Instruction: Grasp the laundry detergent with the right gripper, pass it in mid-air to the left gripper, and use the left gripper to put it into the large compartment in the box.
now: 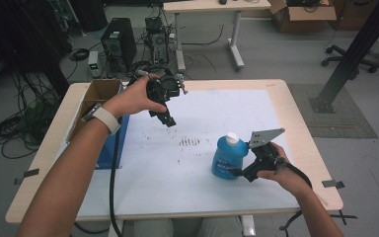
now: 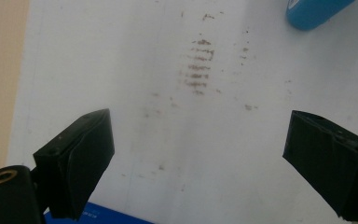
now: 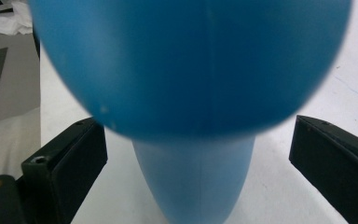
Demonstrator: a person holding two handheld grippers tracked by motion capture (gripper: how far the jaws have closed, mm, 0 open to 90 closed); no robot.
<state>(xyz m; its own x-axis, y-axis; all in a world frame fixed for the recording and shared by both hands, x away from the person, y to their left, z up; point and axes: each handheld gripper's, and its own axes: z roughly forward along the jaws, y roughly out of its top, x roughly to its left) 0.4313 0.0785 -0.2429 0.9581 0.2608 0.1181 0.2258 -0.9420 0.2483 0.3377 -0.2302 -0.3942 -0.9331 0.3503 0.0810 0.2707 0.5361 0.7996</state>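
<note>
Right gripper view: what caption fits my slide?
Open right gripper fingers flank a blue bottle on the white table.

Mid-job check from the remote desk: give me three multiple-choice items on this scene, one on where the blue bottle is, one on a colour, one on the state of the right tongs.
1. Where does the blue bottle stand?
A. inside the cardboard box
B. on the white sheet, in front of the right tongs
C. on the floor

2. What colour is the bottle's cap?
A. white
B. red
C. black

3. How are the right tongs set?
A. shut on the bottle
B. shut on nothing
C. open, with the bottle between the jaws but gaps on both sides

Answers:
1. B, the high view shows it upright on the white sheet, next to the right hand.
2. A, the high view shows a white top on the blue body.
3. C, the right gripper view shows white sheet between each jaw and the bottle.
</note>
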